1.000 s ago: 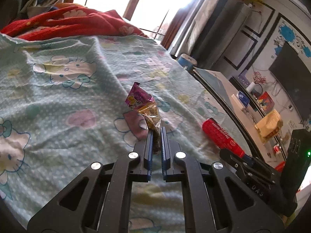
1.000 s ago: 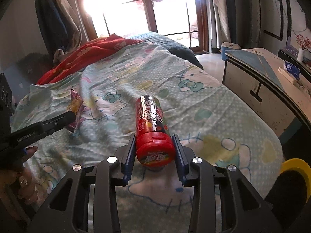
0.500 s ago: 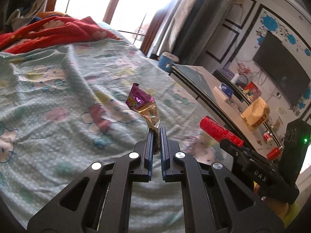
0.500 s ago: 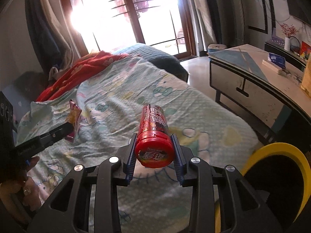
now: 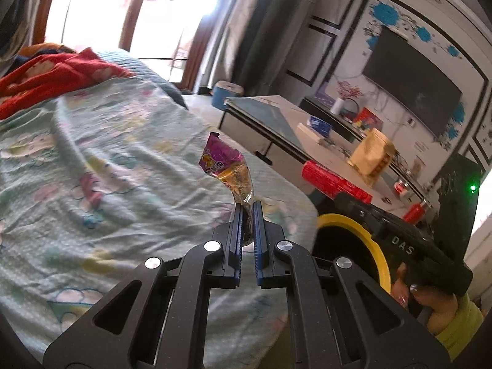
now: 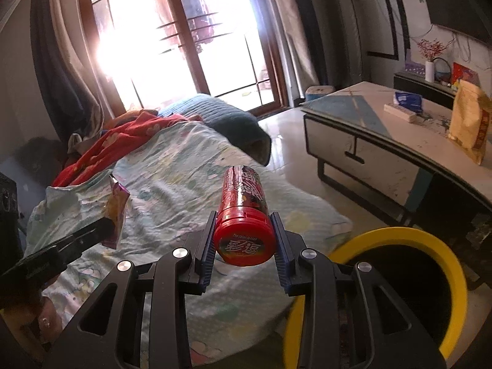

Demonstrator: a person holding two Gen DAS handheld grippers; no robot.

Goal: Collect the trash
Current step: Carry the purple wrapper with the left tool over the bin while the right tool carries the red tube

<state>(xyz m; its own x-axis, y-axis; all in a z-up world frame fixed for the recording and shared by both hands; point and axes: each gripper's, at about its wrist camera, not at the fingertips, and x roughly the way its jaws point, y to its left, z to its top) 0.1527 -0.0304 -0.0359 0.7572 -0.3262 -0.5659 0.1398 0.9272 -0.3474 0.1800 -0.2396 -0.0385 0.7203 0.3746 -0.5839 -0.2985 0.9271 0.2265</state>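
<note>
My left gripper (image 5: pixel 248 207) is shut on the twisted end of a purple and gold snack wrapper (image 5: pixel 226 167), held up above the bed. The right gripper (image 6: pixel 243 220) is shut on a red cylindrical candy tube (image 6: pixel 243 207), its lid toward the camera. In the left wrist view the same tube (image 5: pixel 333 184) and the right gripper show at the right, above a yellow-rimmed black bin (image 5: pixel 353 230). That bin (image 6: pixel 430 240) sits on the floor at the bed's corner, lower right in the right wrist view. The wrapper (image 6: pixel 115 212) also shows at the left there.
The bed has a pale green cartoon-print sheet (image 5: pixel 92 169) and a red blanket (image 5: pixel 52 73). A low white table (image 6: pixel 384 141) with a yellow bag (image 6: pixel 469 120) and small items stands beside the bed. A blue bucket (image 5: pixel 226 93) is near the window.
Both grippers have risen and swung right along the bed toward its foot, each keeping its hold. The yellow-rimmed bin has come into both views.
</note>
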